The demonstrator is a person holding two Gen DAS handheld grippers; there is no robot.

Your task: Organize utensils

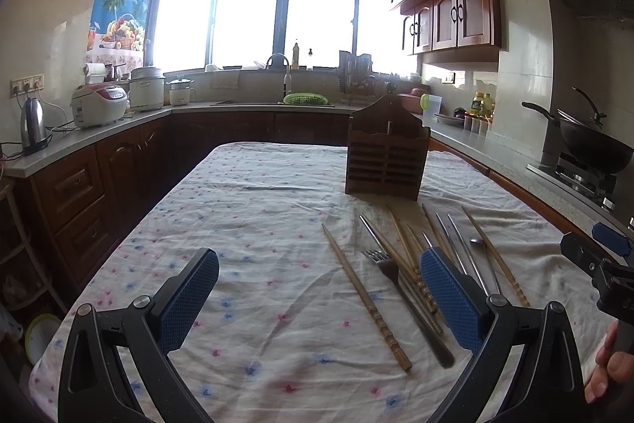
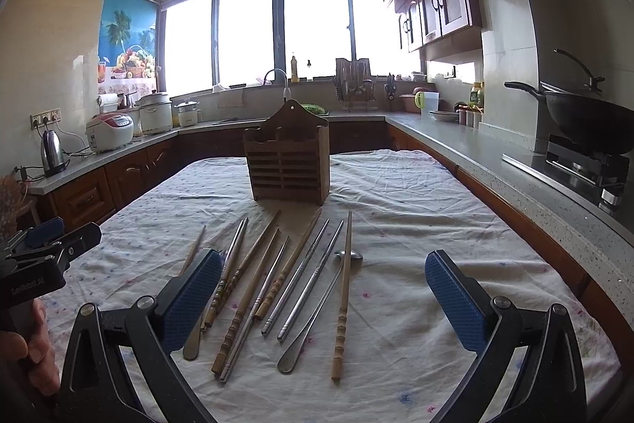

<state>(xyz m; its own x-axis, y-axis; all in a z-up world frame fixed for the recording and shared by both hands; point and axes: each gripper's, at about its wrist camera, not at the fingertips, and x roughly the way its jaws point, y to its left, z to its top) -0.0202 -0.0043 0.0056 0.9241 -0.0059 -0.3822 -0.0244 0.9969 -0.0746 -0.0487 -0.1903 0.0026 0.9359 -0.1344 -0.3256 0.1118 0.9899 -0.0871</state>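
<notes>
A wooden utensil holder (image 1: 386, 155) (image 2: 287, 161) stands upright on the cloth-covered table (image 1: 245, 224) (image 2: 416, 209). In front of it lie several wooden chopsticks (image 2: 344, 288) (image 1: 364, 300), metal chopsticks (image 2: 305, 284) (image 1: 459, 244), a fork (image 1: 386, 266) and a spoon (image 2: 317, 316). My left gripper (image 1: 321, 300) is open and empty, just left of the utensils. My right gripper (image 2: 323, 300) is open and empty, held low over the utensils. Each gripper shows at the edge of the other's view, the right (image 1: 594, 256) and the left (image 2: 55, 244).
Kitchen counters (image 2: 495, 161) run round the table on the left, back and right. They carry a kettle (image 1: 33, 125), rice cookers (image 1: 99, 104), a sink tap (image 1: 277, 60) and a wok on the stove (image 2: 586, 121).
</notes>
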